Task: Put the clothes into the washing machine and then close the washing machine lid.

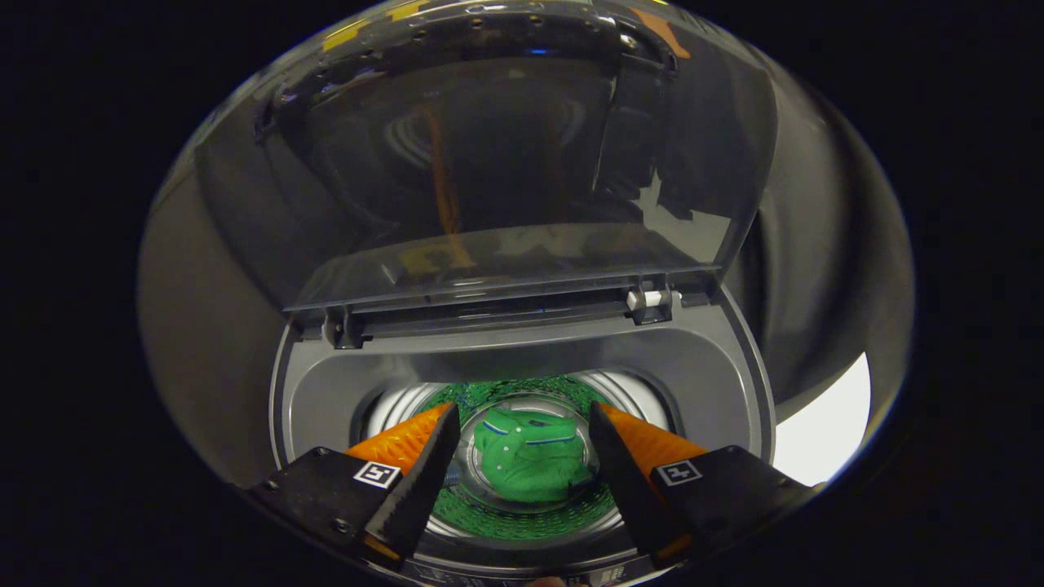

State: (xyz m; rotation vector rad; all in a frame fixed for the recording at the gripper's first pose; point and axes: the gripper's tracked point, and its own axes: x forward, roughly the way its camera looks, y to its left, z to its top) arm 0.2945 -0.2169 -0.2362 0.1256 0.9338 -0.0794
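A green shirt [530,461] with a striped collar lies bunched at the bottom of the washing machine's drum [400,405]. My gripper [522,416] hangs over the drum's mouth, open, with nothing between its fingers; the shirt lies well below and beyond them. The machine's grey top rim [506,363] rings the opening. Its clear, dark-tinted lid [506,171] stands raised behind the opening, hinged along the back edge at two hinges [650,302].
Dark booth cloth surrounds the machine on both sides. A bright white patch [824,432] shows to the right of the machine's rim. The lid's glass carries reflections.
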